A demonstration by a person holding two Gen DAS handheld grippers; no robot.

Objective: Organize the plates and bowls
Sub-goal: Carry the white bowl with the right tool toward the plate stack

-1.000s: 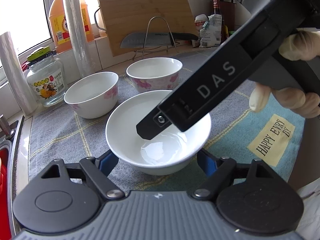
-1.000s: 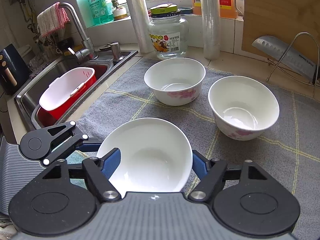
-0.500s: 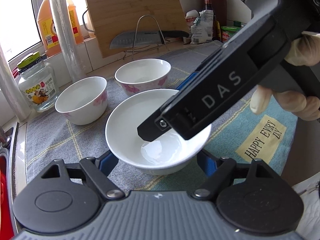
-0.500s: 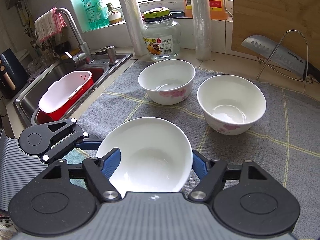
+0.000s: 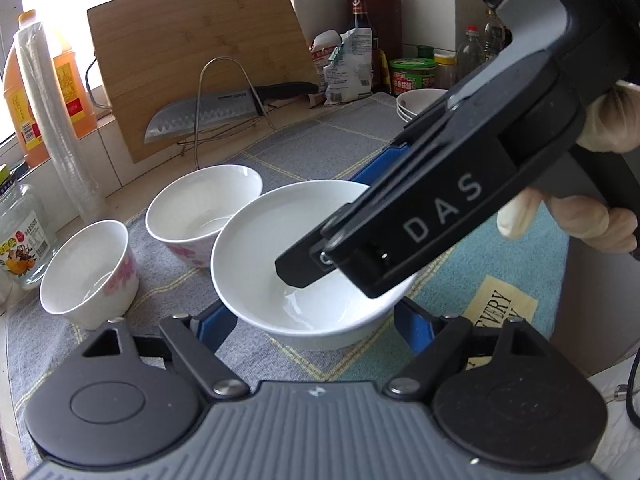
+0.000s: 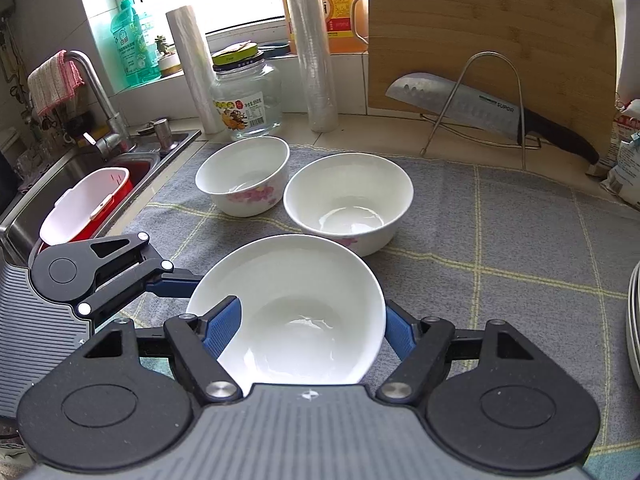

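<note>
Grey mat [image 6: 500, 220] carries two floral bowls [image 6: 347, 200] beyond both grippers [image 6: 312, 332] clasping the white bowl [image 6: 292, 304].

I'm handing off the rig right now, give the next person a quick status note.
Left gripper: fingers either side of the plain white bowl, grip unclear.
Right gripper: fingers flank the same bowl; firm grip not confirmed.
The two floral bowls sit side by side on the grey mat, unstacked.
A stack of white plates stands at the mat's far corner.
Done: plates look stacked.
Left: probably nest the three bowls together.
</note>
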